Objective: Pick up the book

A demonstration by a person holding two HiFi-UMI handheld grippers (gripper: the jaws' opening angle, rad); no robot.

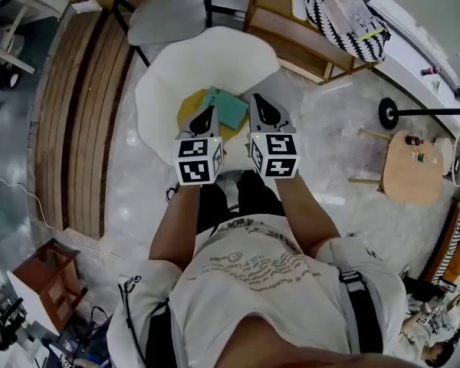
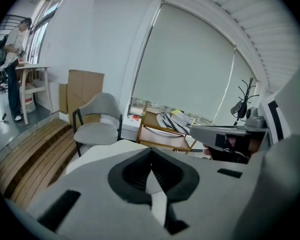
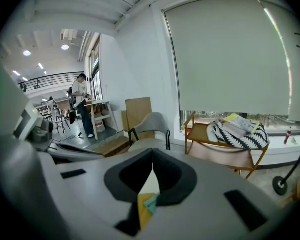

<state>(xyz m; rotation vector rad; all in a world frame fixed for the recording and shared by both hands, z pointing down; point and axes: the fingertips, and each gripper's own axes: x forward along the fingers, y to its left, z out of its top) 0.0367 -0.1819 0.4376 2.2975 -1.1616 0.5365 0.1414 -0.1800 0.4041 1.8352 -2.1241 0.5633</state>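
On table, book between left hand-held gripper, right hand-held gripper.

Head view: the left tool and right tool lie over the teal book. Its near edge and both near corners are hidden beneath them.
The yellow item under the book shows only as a strip around the left tool's tip. Kind cannot be told.
The near edge of the counter is covered by the rear of both tools.
Right gripper view: through the slot between the jaws, the book is only a teal sliver beside a yellow one.
Left gripper view: the slot shows only a white strip of counter.
Booklet, well beyond the right tool and to its right: print too small to read.
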